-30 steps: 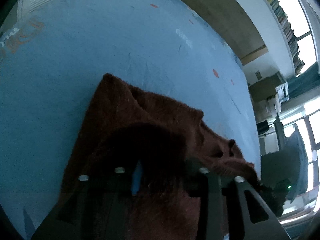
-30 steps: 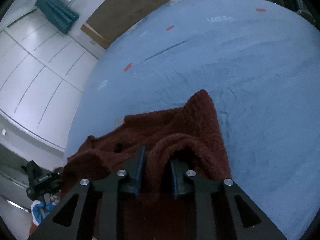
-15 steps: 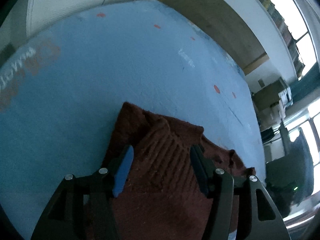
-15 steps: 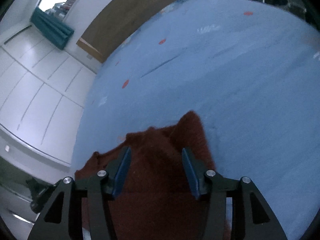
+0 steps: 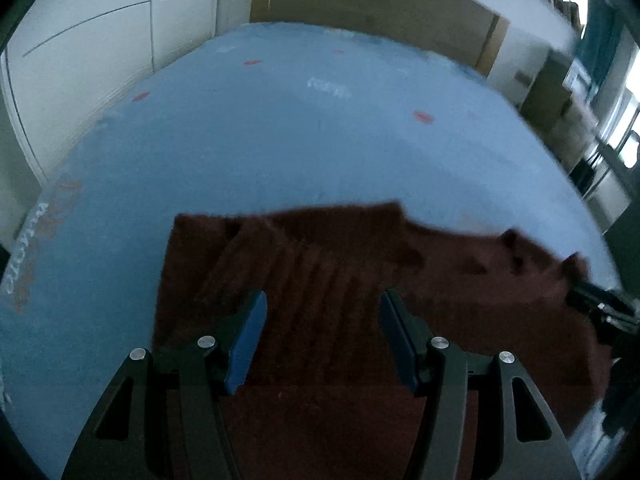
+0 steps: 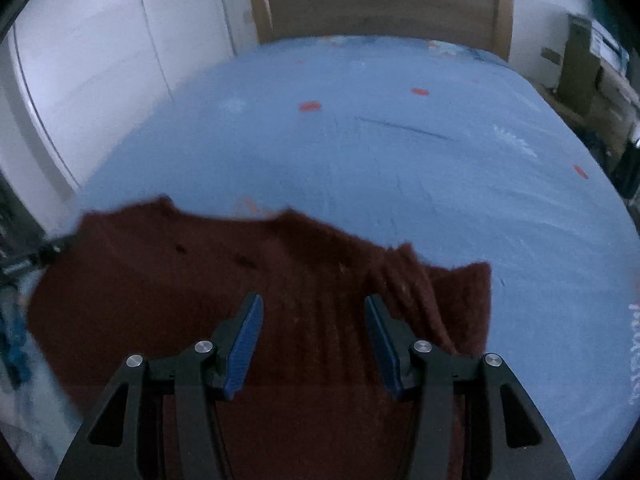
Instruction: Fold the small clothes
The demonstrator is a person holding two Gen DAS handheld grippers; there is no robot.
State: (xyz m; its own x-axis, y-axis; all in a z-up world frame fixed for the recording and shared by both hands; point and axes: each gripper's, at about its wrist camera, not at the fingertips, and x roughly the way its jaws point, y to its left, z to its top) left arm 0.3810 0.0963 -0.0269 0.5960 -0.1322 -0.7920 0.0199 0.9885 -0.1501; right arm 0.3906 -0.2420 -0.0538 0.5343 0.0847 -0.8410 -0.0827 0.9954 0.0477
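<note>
A dark red knitted garment (image 5: 344, 280) lies flat on the blue bed sheet (image 5: 280, 140); it also shows in the right wrist view (image 6: 208, 280). My left gripper (image 5: 322, 320) is open and empty above the garment's left part, jaws wide apart. My right gripper (image 6: 312, 320) is open and empty above the garment's right part, near a ribbed folded edge (image 6: 440, 292). The garment's near edge is hidden under both grippers.
The sheet (image 6: 400, 140) carries small red marks and stretches to a wooden headboard (image 6: 380, 4). White cupboard doors (image 5: 100, 40) stand to the left. Shelves and boxes (image 5: 568, 92) stand to the right. Dark equipment (image 5: 604, 312) sits at the bed's right edge.
Both grippers let go of the garment, opened and drew back and up. The lifted folds now lie flat on the sheet.
</note>
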